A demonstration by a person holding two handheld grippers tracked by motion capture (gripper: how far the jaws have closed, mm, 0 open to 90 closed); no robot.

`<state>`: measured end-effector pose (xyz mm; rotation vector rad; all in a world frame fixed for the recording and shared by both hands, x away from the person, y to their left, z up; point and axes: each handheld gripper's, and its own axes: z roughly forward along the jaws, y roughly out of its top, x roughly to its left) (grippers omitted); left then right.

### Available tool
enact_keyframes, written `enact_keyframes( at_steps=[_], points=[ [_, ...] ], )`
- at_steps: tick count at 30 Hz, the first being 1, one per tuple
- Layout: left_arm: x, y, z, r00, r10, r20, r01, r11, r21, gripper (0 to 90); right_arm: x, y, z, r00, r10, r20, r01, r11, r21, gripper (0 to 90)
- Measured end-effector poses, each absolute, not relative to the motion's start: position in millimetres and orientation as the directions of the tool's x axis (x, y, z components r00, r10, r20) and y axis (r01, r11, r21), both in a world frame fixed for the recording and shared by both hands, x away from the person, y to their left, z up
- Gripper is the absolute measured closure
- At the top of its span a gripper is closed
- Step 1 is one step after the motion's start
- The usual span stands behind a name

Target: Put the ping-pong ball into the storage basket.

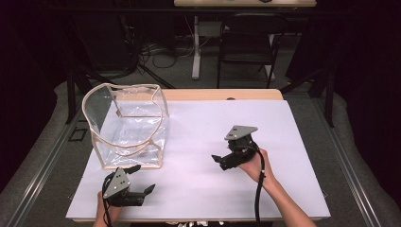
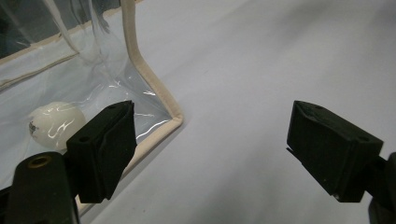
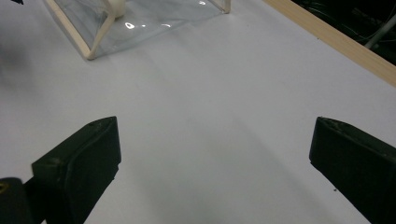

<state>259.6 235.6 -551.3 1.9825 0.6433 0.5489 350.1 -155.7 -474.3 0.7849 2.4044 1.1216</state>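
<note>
White matte tabletop holds a clear vinyl box; both black claws gape empty.

The place looks like a lab or studio: black curtains close in a wooden table under a white sheet, with loose cables and a folding chair behind.

Clear plastic bag with beige trim, standing open — white ball inside, at its near corner.
</note>
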Motion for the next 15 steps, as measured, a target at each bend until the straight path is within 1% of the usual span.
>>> enact_keyframes(
  at_steps=[15],
  points=[
    [260,235,-551,0.761,0.638,0.116,0.214,-0.416,0.884,15.9,335,-174,-496,-0.753,0.649,-0.105,0.344,0.525,0.779,1.8]
  ],
)
